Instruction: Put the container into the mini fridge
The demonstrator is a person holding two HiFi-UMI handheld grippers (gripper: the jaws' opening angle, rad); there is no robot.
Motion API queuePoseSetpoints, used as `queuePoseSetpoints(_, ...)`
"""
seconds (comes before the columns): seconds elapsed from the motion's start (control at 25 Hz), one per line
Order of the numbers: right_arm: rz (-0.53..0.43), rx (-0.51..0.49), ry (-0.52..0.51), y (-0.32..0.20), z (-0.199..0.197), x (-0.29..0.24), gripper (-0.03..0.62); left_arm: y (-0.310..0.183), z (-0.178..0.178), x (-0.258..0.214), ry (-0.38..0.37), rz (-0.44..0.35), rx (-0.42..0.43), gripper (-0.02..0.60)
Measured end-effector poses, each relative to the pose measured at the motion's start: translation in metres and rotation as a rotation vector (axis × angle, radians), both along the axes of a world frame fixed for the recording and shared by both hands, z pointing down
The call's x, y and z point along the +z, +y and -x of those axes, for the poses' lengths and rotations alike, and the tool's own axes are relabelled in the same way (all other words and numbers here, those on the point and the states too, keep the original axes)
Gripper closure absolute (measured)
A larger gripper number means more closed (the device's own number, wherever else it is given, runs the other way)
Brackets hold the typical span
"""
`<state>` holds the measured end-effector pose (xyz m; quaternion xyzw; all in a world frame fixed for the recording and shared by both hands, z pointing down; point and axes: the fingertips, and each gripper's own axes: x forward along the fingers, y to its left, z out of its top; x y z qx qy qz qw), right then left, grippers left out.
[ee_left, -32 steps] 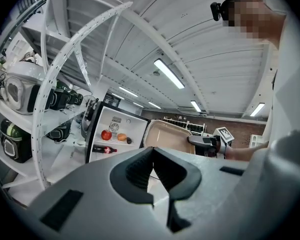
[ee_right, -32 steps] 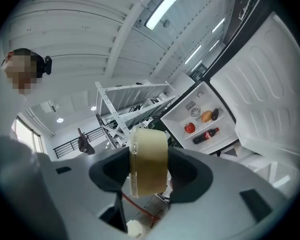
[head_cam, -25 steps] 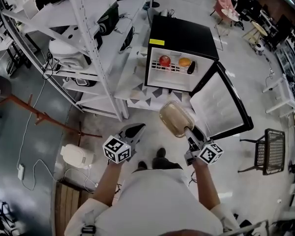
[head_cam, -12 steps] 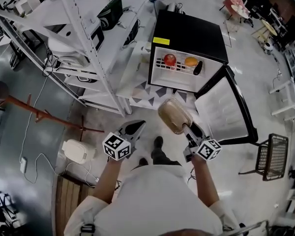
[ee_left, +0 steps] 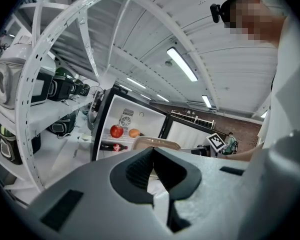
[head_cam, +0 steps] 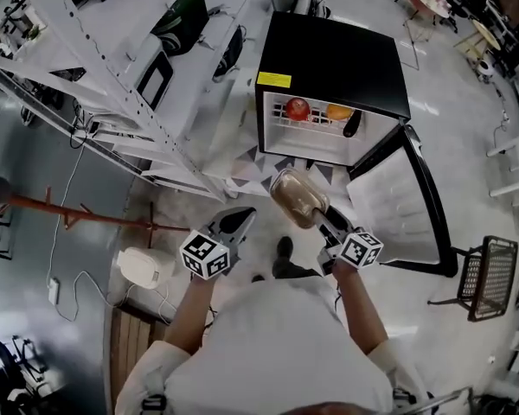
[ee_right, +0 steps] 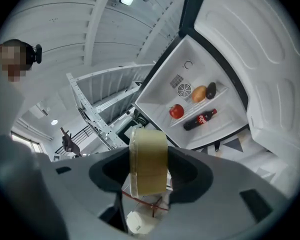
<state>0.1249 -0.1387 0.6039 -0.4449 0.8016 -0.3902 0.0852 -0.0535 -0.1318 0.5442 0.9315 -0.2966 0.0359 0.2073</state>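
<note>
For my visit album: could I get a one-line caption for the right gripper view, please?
Right gripper clamps a translucent tan plastic container before the open black mini fridge.

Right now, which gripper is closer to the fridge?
Right. The right gripper, holding the container, is straight in front of the open fridge, beside its door. The left gripper sits further off to the left, shut and empty.

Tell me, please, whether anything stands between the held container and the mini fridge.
Nothing visible does: the mini fridge stands open, with only floor between it and the container in the right gripper.
</note>
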Motion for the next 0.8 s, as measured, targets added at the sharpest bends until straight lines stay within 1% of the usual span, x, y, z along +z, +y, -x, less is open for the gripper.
queuePoseSetpoints(0.4,0.145,0.03,0.028,-0.083,-0.026,0.073,0.365,-0.043,-0.026,0.018,-0.034,0.061,-0.041,0.577)
queuePoseSetpoints(0.48,0.19,0.043,-0.001,-0.096,-0.03,0.092,0.365,-0.048,-0.03,0.023,-0.039,0.075,-0.052,0.577)
queuePoseSetpoints(0.64,0.273,0.079,-0.107,-0.12,-0.029,0.118,0.365,-0.058,-0.041,0.03,-0.047,0.089,-0.073,0.577)
queuePoseSetpoints(0.8,0.336,0.097,-0.126,-0.144,-0.029,0.147,0.365,-0.071,-0.051,0.035,-0.048,0.09,-0.089,0.577)
